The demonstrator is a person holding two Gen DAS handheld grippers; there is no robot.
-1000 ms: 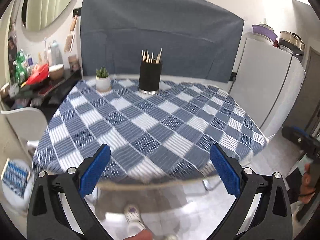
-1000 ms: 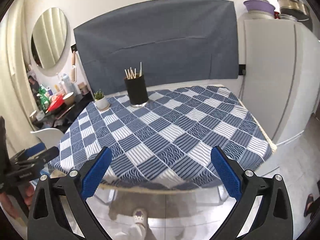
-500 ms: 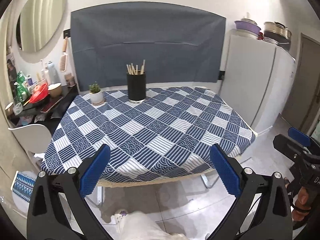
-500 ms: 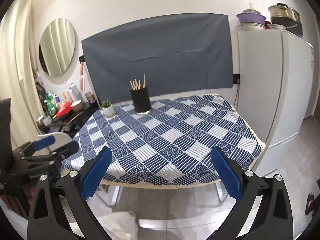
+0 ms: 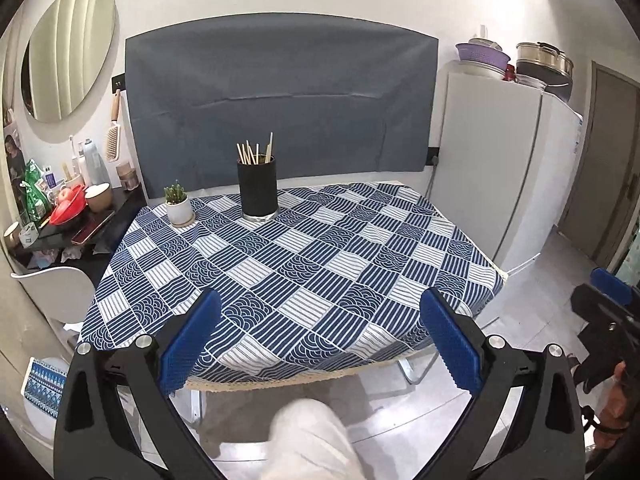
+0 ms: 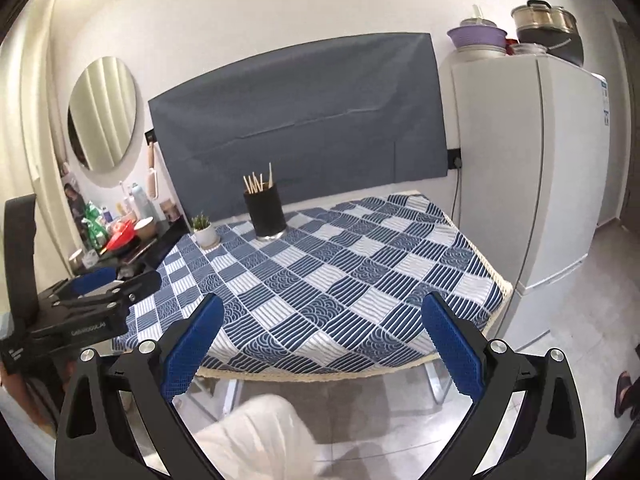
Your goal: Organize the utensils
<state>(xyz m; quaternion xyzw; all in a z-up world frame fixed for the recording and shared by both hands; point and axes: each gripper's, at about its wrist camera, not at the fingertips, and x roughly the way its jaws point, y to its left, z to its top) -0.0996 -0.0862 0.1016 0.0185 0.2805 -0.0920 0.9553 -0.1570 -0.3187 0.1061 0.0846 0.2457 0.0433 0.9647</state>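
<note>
A black cylindrical holder [image 5: 257, 188] [image 6: 265, 213] stands upright at the far side of the table, with several wooden chopsticks [image 5: 253, 153] [image 6: 256, 181] sticking out of its top. My left gripper [image 5: 320, 340] is open and empty, held well back from the table's near edge. My right gripper [image 6: 320, 340] is open and empty too, off the near right corner. Each gripper shows at the edge of the other's view: the right gripper [image 5: 608, 312] and the left gripper [image 6: 96, 296].
The table wears a blue-and-white patterned cloth [image 5: 304, 264] [image 6: 340, 276]. A small potted plant [image 5: 178, 204] [image 6: 205, 229] stands left of the holder. A cluttered side shelf [image 5: 68, 216] and white chair [image 5: 60, 292] are left, a white fridge [image 6: 532, 184] right. The person's leg [image 5: 312, 440] is below.
Both grippers have drawn back and risen away from the table, so the whole tabletop now shows and the holder looks farther off. Both stayed open and empty.
</note>
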